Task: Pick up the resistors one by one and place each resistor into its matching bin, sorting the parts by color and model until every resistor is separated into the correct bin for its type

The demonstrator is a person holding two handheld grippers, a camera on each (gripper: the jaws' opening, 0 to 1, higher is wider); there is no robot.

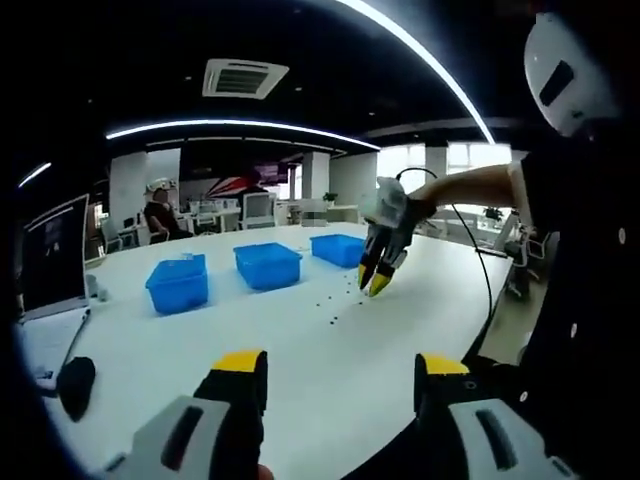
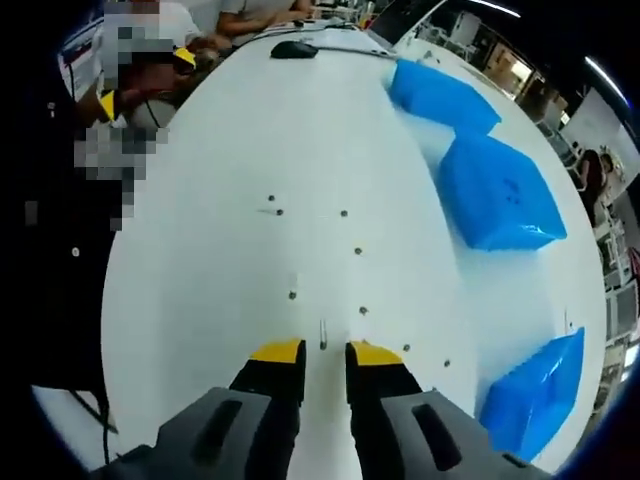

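Small dark resistors (image 2: 357, 250) lie scattered on the white table (image 2: 230, 250), and one pale resistor (image 2: 322, 334) lies just ahead of the gap of my right gripper (image 2: 326, 353). Its yellow-tipped jaws stand a narrow gap apart, low over the table, with nothing held. Three blue bins (image 2: 495, 195) stand in a row to the right. In the left gripper view my right gripper (image 1: 373, 282) hangs over the resistors (image 1: 330, 300), near the bins (image 1: 268, 265). My left gripper (image 1: 340, 365) is wide open and empty, away from the parts near the table's edge.
A laptop (image 1: 50, 255) and a black mouse (image 1: 75, 385) lie at the left end of the table. A cable (image 1: 478, 260) trails over the table's right edge. A person (image 1: 160, 212) sits far back. The person holding the grippers stands at the right.
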